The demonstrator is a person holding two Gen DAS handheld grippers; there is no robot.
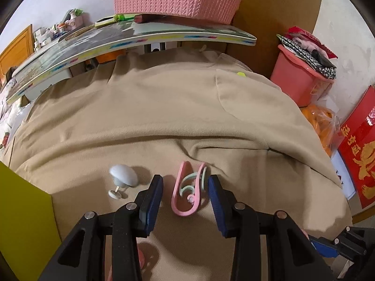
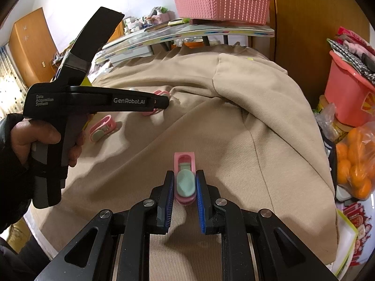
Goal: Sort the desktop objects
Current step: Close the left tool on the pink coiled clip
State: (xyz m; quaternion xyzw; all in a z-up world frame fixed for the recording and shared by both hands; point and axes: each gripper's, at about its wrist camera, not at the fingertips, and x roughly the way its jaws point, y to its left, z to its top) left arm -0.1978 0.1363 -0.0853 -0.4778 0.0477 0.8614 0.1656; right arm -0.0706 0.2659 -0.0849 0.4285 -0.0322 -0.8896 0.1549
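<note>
R tool [image 2: 185, 187] grips clip [image 2: 185, 178]; L tool [image 1: 185, 187] open.

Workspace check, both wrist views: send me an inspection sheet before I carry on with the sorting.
Surface: beige cloth, wrinkled, draped over the work area.
Job's things: pink clip on its side between the left fingers, not gripped; pink clip with green pad held by the right gripper; third pink clip lying loose on the cloth; white round object beside the left gripper; pink basket on the raised board behind.
Clutter: pink bin stuffed with fabric; bag of oranges; red box.
Grippers: left gripper open; right gripper shut on its clip.
Cables: nothing seen.
Surroundings: wooden door, white wall, crowded shelf at the back.
</note>
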